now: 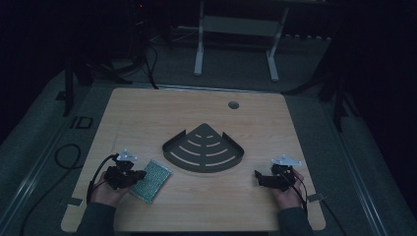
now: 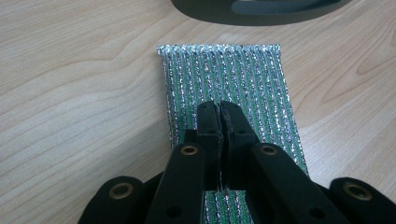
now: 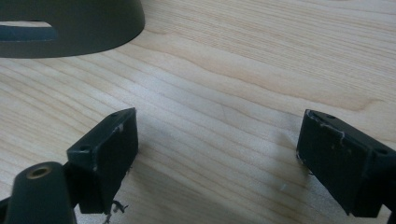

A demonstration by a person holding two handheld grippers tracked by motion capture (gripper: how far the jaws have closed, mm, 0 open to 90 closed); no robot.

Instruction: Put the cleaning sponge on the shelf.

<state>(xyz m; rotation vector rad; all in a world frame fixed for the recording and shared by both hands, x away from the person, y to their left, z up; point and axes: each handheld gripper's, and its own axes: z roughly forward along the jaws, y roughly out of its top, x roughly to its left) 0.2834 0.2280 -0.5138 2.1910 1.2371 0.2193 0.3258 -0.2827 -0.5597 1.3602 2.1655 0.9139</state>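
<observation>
Sponge [image 2: 224, 79] weave visible in left gripper view under left claw [image 2: 219, 109], pressed together; right claw [image 3: 217, 154] spread apart.

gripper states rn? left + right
Left tool: closed over the green scouring pad; a grip on it cannot be told.
Right tool: open, nothing between jaws.

Counter [image 2: 70, 93]: pale wood w/ clear grain, smooth, faint sheen. Scrub pad [image 2: 224, 74]: woven cloth, green w/ glittery silver threads, rough ribbed texture. Corner tray [image 1: 203, 148]: dark grey, matt, smooth, slotted; metal or plastic, can't tell. Fingers [image 3: 109, 154]: black matt plastic, scuffed edges, brass-look rivets.
</observation>
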